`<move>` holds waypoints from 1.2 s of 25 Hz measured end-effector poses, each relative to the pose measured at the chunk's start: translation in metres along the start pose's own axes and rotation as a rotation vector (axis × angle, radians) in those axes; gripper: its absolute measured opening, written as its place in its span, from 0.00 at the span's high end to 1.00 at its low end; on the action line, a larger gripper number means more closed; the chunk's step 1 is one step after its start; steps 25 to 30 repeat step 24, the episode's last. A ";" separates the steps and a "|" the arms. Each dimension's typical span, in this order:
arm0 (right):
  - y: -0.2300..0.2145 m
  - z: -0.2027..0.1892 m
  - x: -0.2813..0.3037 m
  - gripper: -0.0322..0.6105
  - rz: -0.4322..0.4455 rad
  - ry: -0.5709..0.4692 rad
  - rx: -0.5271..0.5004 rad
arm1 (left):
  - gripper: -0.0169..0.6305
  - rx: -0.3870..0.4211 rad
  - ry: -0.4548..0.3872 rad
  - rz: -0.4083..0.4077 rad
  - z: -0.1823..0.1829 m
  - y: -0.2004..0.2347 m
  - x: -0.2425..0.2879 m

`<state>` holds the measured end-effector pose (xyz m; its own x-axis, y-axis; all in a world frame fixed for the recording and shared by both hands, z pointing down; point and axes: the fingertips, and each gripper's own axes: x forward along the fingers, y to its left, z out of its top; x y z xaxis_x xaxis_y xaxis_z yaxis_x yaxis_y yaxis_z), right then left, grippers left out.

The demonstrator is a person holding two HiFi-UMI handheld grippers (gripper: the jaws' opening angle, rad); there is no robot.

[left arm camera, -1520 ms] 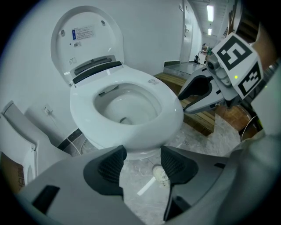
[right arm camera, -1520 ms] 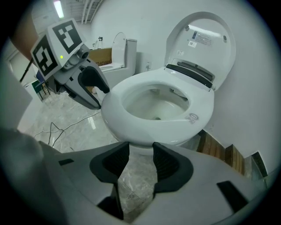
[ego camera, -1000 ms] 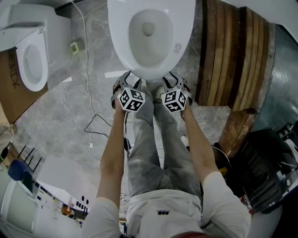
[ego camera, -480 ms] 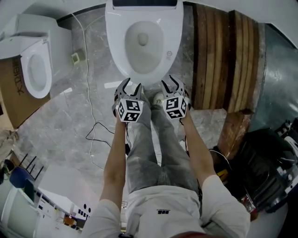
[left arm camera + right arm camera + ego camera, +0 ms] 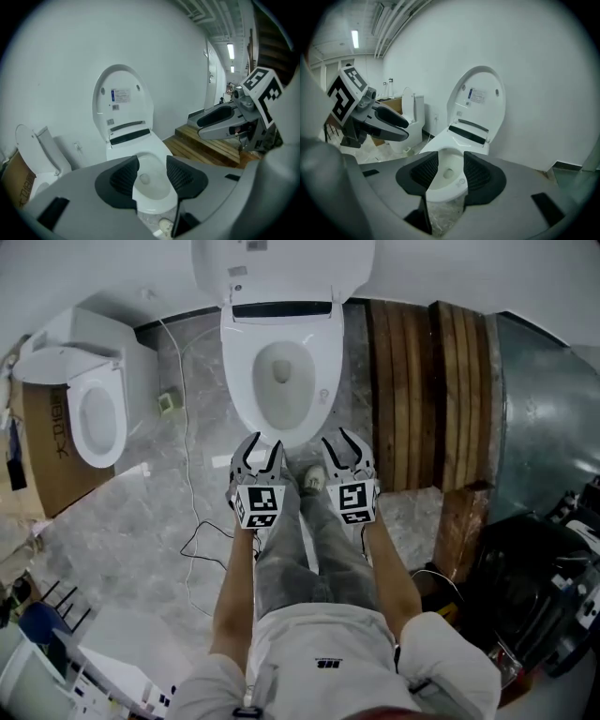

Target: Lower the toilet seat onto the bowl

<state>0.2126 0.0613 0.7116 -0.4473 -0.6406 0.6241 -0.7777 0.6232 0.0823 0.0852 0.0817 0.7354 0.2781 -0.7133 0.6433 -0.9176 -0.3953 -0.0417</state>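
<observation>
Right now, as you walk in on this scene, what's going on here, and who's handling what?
A person stands facing a white toilet, a gripper in each hand. The left gripper and right gripper are held side by side in front of the bowl, touching nothing. The left's jaws have just been closing on nothing; the right's stand apart, empty. The seat lies flat on the bowl, and the lid stands upright.

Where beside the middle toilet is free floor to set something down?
The marble floor between the middle toilet and the left toilet, though cables cross it; a narrow strip before the wooden platform. Crowded: lower right, by the black bag.
</observation>
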 end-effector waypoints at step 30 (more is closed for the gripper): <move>-0.008 0.218 -0.139 0.68 -0.147 -0.228 0.006 | 0.68 0.075 -0.353 0.006 0.221 0.057 -0.154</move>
